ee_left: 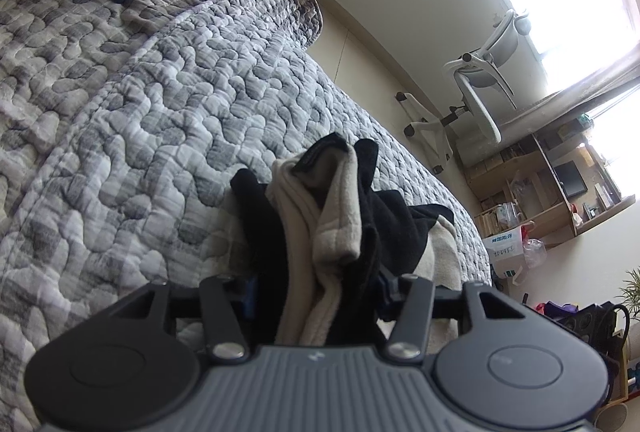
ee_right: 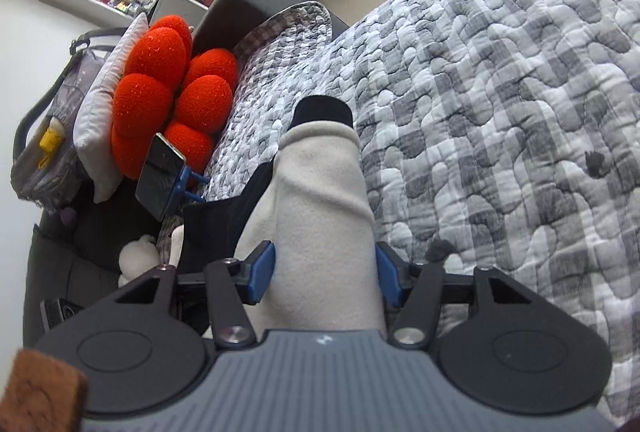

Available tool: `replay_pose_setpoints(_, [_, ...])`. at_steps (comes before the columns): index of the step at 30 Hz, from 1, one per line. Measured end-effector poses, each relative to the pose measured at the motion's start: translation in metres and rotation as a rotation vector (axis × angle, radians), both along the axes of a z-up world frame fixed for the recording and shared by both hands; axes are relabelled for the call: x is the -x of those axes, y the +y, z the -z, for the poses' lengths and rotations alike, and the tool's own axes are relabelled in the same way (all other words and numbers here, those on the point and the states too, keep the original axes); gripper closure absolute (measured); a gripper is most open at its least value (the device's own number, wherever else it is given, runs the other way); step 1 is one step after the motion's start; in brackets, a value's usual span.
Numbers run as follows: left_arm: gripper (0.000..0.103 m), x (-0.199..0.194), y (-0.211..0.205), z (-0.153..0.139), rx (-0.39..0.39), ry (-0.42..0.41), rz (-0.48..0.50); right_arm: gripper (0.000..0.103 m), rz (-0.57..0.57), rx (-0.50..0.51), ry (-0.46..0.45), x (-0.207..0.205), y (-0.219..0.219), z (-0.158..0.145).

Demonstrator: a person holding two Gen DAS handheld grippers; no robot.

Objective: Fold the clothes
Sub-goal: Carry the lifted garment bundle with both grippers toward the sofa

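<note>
The left tool (ee_left: 320,288) clamps a bunched black and cream garment (ee_left: 336,216) above the quilted bed (ee_left: 140,91). The right tool (ee_right: 325,274) clamps its cream sleeve (ee_right: 320,199), black cuff ahead.

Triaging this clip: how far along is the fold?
Early. Nothing looks folded yet. In hand: the left tool is shut on a bunched black and cream garment, and the right tool is shut on a cream sleeve-like part with a black cuff. Left: spread it on the grey quilt and fold it.
</note>
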State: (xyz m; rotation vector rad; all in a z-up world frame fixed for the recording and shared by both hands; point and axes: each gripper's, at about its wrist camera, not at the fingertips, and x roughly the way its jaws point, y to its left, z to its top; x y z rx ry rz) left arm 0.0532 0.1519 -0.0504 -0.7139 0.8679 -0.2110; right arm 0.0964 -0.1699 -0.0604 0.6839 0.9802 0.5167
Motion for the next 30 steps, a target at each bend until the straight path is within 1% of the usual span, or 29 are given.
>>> replay_pose_setpoints(3, [0.055, 0.0, -0.002, -0.002, -0.018, -0.009, 0.004, 0.048, -0.01, 0.048, -0.039, 0.001, 0.009, -0.003])
replay_pose_setpoints(8, [0.059, 0.001, -0.008, -0.008, -0.067, -0.033, 0.011, 0.06, -0.01, 0.092, -0.101, 0.007, 0.015, -0.012])
replay_pose_setpoints(14, [0.061, 0.003, -0.019, -0.018, -0.174, -0.065, 0.016, 0.062, -0.01, 0.148, -0.158, 0.012, 0.026, -0.022])
replay_pose_setpoints(17, [0.062, 0.005, -0.022, -0.02, -0.21, -0.076, 0.015, 0.062, -0.02, 0.185, -0.202, 0.015, 0.033, -0.029])
replay_pose_setpoints(30, [0.062, 0.012, -0.041, -0.037, -0.378, -0.127, 0.015, 0.062, -0.027, 0.252, -0.263, 0.021, 0.045, -0.036])
